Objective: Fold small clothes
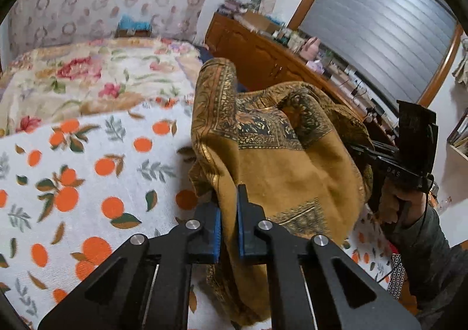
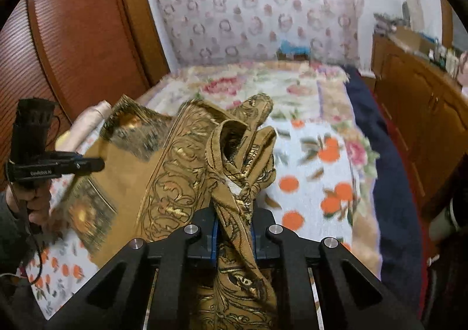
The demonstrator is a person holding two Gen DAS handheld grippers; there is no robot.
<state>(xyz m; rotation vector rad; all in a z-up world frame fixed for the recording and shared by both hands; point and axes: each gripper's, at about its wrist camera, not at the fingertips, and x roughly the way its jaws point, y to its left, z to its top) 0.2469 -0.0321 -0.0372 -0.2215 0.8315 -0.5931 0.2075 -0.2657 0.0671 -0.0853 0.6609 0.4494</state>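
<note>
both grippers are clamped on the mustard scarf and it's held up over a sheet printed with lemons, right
Not quite: the sheet under it is printed with oranges and leaves, not lemons, as the left wrist view shows plainly. The rest holds: the left gripper and the right gripper are each shut on the mustard scarf, which is lifted over the bed.

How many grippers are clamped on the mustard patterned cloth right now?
2. The left gripper pinches one bunched edge of the mustard cloth above the orange-print sheet; the right gripper pinches another bunched edge of it.
</note>
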